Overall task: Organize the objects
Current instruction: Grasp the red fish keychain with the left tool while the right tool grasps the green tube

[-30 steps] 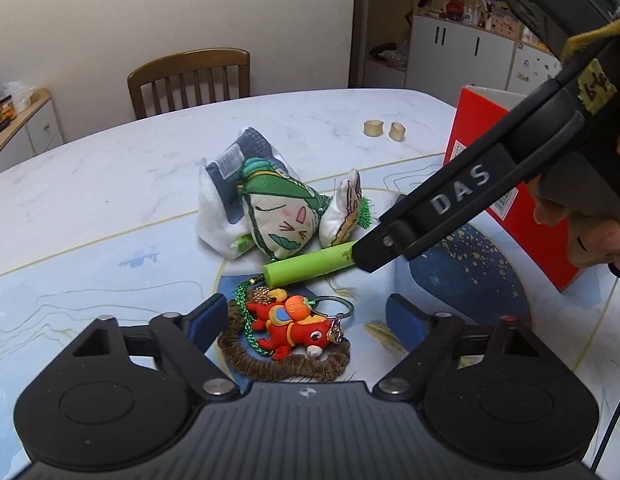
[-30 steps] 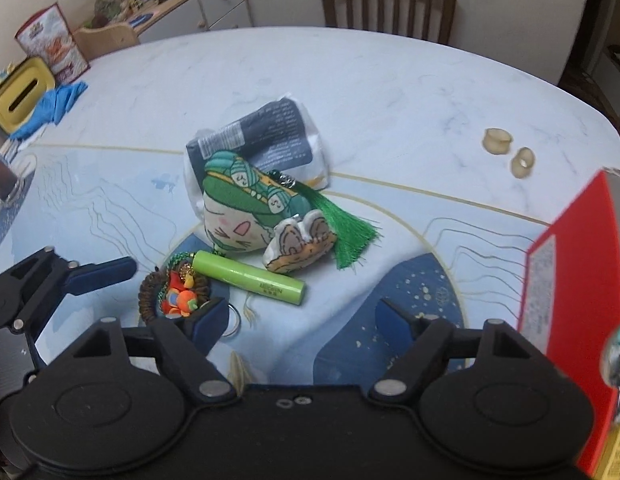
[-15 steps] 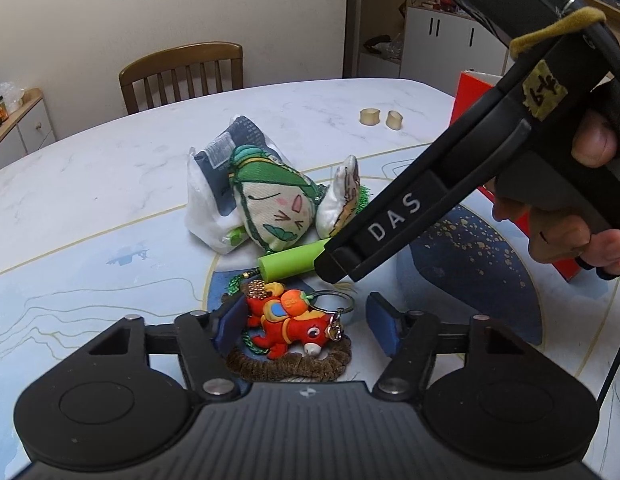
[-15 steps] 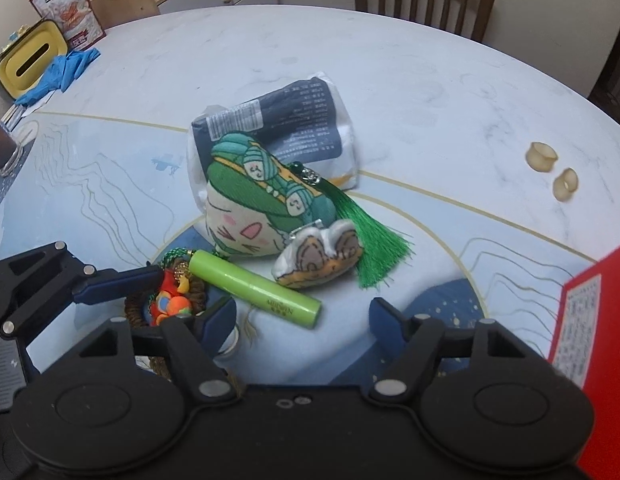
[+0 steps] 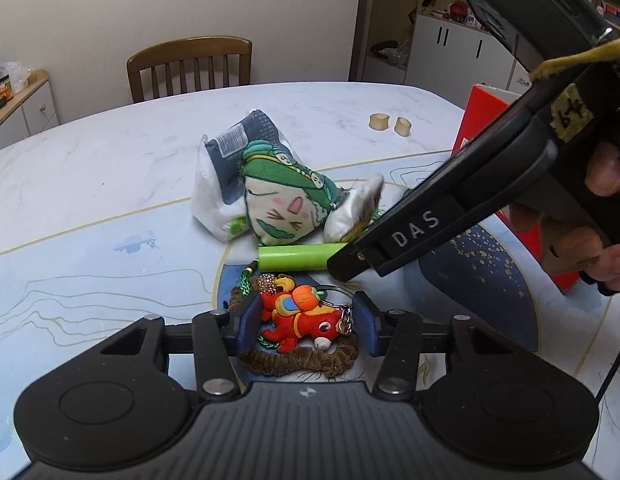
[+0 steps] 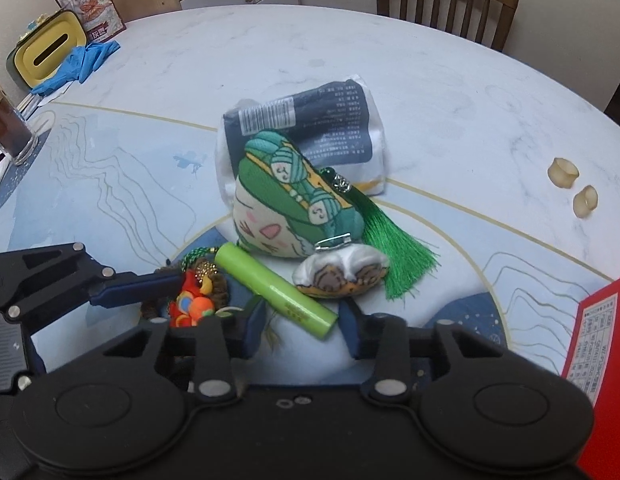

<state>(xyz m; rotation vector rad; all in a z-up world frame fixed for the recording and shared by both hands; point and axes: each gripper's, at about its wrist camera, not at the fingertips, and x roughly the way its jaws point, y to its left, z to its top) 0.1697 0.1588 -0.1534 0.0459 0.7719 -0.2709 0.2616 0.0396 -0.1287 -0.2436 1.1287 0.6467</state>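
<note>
Fingers of the left gripper (image 5: 304, 326) are closing around the red-orange keychain charm (image 5: 300, 318); its blue pads flank the figure, contact not certain. Charm lies on a coiled brown cord (image 5: 302, 360), just before the green tube (image 5: 296, 258). Best to close squarely on the charm body, not the loose ring, and lift straight so the cord trails free.

Right wrist view: the right gripper (image 6: 300, 326) is closing too, pads either side of the tube's near end (image 6: 316, 318), a small gap showing. Tube lies diagonally, far end by the green-haired plush pouch (image 6: 286, 208). Should center before clamping; a round tube could squirt out.
</note>
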